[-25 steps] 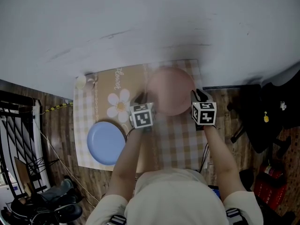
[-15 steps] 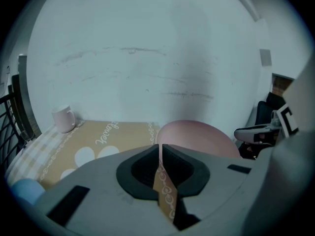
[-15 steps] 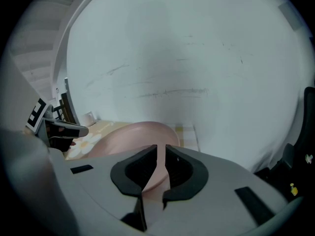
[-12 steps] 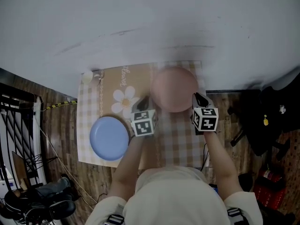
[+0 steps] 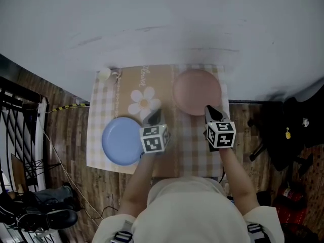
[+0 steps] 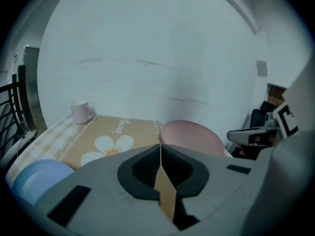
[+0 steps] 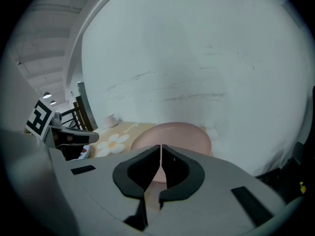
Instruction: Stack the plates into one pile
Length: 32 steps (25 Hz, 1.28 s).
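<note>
tablecloth (image 5: 191, 142) bears pink plate (image 5: 197, 91), blue plate (image 5: 120, 140), mug (image 5: 104, 74).

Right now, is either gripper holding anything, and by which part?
Nothing held: left gripper and right gripper have just been closing on nothing; pink plate and blue plate sit ungripped.

The left hand-held gripper (image 5: 155, 116) and right hand-held gripper (image 5: 210, 110) backed off the pink plate (image 5: 196, 91) toward six o'clock, jaws closing empty.
</note>
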Tool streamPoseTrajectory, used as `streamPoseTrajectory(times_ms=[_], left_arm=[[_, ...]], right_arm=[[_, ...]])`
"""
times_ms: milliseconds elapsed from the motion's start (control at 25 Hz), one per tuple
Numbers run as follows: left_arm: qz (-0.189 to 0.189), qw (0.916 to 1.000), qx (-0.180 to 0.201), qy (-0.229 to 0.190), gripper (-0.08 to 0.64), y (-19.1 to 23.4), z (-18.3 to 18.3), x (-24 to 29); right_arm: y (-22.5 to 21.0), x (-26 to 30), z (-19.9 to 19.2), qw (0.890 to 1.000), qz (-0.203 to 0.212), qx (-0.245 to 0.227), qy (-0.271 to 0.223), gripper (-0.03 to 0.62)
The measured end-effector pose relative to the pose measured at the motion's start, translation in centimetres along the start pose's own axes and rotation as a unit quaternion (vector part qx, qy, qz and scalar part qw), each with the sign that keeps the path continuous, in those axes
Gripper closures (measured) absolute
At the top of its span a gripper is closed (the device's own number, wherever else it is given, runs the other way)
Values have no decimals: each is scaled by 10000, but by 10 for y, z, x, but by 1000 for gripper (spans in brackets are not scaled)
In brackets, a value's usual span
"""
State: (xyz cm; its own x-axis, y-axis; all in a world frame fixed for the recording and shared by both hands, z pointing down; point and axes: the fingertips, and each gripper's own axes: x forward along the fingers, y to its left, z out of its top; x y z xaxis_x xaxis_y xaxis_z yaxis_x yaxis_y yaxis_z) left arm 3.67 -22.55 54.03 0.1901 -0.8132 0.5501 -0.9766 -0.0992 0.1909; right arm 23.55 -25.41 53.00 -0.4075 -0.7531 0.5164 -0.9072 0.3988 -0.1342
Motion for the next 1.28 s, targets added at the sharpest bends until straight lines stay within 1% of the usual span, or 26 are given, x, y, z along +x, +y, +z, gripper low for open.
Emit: streamPoseTrajectory(times_ms=[360, 640, 920, 1280], left_arm=[[25, 9995, -305, -31, 552, 36, -18, -48], [-19, 9994, -341, -9, 552, 69, -27, -83], [10, 9989, -472, -23, 552, 109, -32, -111], [140, 9979, -628, -3, 552, 159, -45, -137]], right_arm=[[64, -15, 3, 9994, 264, -140, -167, 584], [117, -21, 6, 9988, 380, -165, -273, 586], [166, -20, 4, 9982, 500, -207, -255, 586], [216, -11, -6, 9977, 588, -296, -191, 586]])
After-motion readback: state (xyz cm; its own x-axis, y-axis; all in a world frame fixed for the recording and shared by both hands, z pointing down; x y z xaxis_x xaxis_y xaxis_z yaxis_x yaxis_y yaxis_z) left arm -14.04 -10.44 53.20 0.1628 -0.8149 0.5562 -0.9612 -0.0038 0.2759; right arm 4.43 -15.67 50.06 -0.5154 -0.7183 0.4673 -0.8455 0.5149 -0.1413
